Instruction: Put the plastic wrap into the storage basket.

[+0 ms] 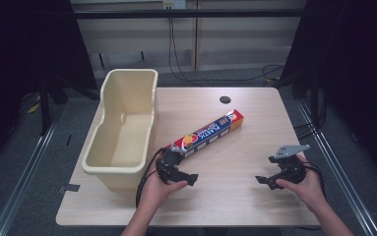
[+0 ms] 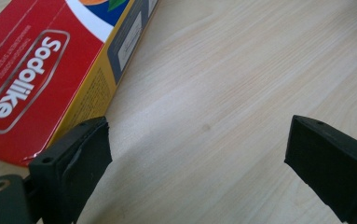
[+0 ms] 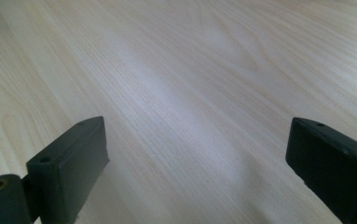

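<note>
Just beside the left gripper [image 1: 182,178], off its one jaw: red and blue plastic wrap box [image 1: 206,133], flat on the wooden table [image 1: 235,196], running away toward the far right, near end close to the cream plastic bin [image 1: 122,132]. Left jaws spread wide, clamping nothing, only bare wood between. Well apart from the box, right gripper [image 1: 267,181] likewise released, over bare tabletop.

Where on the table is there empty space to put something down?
The biggest bare patch is the table right of the plastic wrap box, reaching the far right edge. Another lies between the left gripper and right gripper. It's crowded on the left, where the cream bin sits beside the box's near end.
</note>
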Tool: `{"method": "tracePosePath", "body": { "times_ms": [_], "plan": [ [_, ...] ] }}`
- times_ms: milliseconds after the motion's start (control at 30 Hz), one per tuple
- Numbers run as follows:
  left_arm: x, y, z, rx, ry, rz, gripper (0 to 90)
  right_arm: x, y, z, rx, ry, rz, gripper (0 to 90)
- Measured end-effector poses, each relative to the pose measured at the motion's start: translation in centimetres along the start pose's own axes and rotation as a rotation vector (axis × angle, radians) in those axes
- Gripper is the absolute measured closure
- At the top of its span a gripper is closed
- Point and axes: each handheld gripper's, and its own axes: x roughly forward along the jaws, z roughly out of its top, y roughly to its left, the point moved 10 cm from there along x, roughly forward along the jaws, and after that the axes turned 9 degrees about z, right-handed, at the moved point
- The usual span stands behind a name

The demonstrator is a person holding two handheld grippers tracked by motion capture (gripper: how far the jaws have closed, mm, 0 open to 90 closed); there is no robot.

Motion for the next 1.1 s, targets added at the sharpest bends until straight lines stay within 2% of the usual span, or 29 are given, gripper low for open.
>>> {"method": "tracePosePath", "body": {
  "times_ms": [33,67,167,233,267,400,600,733,800,1000,1067,1100],
  "plan": [
    [0.0,0.0,0.1,0.013,0.003,0.001,6.4,0.0,0.0,0.0,-0.002,0.000,0.002,5.5],
    [0.0,0.0,0.3,0.003,0.000,0.000,6.4,0.0,0.0,0.0,-0.003,0.000,0.003,5.5],
    [0.0,-0.1,0.8,0.019,0.006,-0.011,6.4,-0.1,0.0,0.0,0.000,-0.008,0.002,5.7],
    [0.1,-0.2,1.2,0.030,0.012,-0.015,6.4,-0.1,0.0,0.0,-0.004,-0.009,0.018,5.6],
    [0.2,-0.2,1.5,0.029,0.015,-0.011,6.4,0.0,0.0,-0.1,-0.002,-0.004,0.005,5.6],
    [0.6,-0.2,2.8,0.038,0.021,-0.022,6.4,0.0,0.1,-0.1,-0.003,-0.004,0.012,5.7],
    [1.7,0.5,5.1,0.045,0.039,0.007,6.4,-0.1,0.0,0.0,-0.002,-0.009,0.014,5.6],
    [2.1,0.9,6.9,0.028,0.028,0.003,6.3,-0.1,0.1,0.0,-0.008,-0.016,0.028,5.7],
    [2.4,1.2,7.7,0.037,0.028,0.012,6.3,-0.1,0.1,0.1,-0.007,-0.016,0.025,5.7],
    [3.8,1.7,9.2,0.023,0.033,0.019,5.9,-0.1,0.1,0.1,-0.006,-0.021,0.031,5.6],
    [4.1,1.9,9.5,0.040,0.055,0.023,5.9,-0.1,0.1,0.1,-0.008,-0.020,0.033,5.6],
    [4.3,1.9,9.8,0.035,0.044,0.023,5.9,-0.1,0.1,0.1,-0.009,-0.020,0.034,5.6]
  ]
}}
